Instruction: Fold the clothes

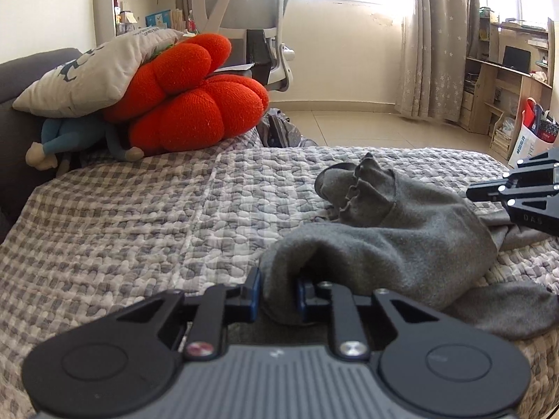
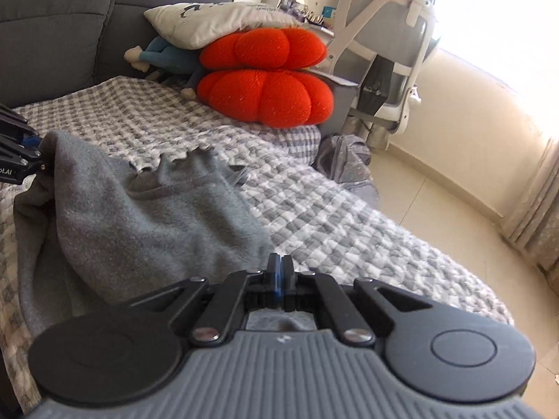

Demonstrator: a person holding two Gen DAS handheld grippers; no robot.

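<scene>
A grey fleece garment (image 1: 401, 241) lies rumpled on the checked quilt (image 1: 139, 216), its frilled hem (image 1: 353, 188) raised. My left gripper (image 1: 277, 293) is shut on a thick fold of it between the blue pads. In the right wrist view the same garment (image 2: 146, 223) is stretched up to my left gripper (image 2: 38, 146) at the left edge. My right gripper (image 2: 278, 269) has its jaws pressed together at the garment's near edge. No cloth shows between its pads. From the left wrist view my right gripper (image 1: 471, 193) hovers low over the garment's right side.
Two red knitted cushions (image 1: 188, 97), a beige pillow (image 1: 94, 73) and a blue soft toy (image 1: 70, 139) are piled at the bed's far end against the grey headboard (image 2: 52, 35). A white office chair (image 2: 391, 45) and tiled floor (image 2: 436, 209) lie beyond the bed's edge.
</scene>
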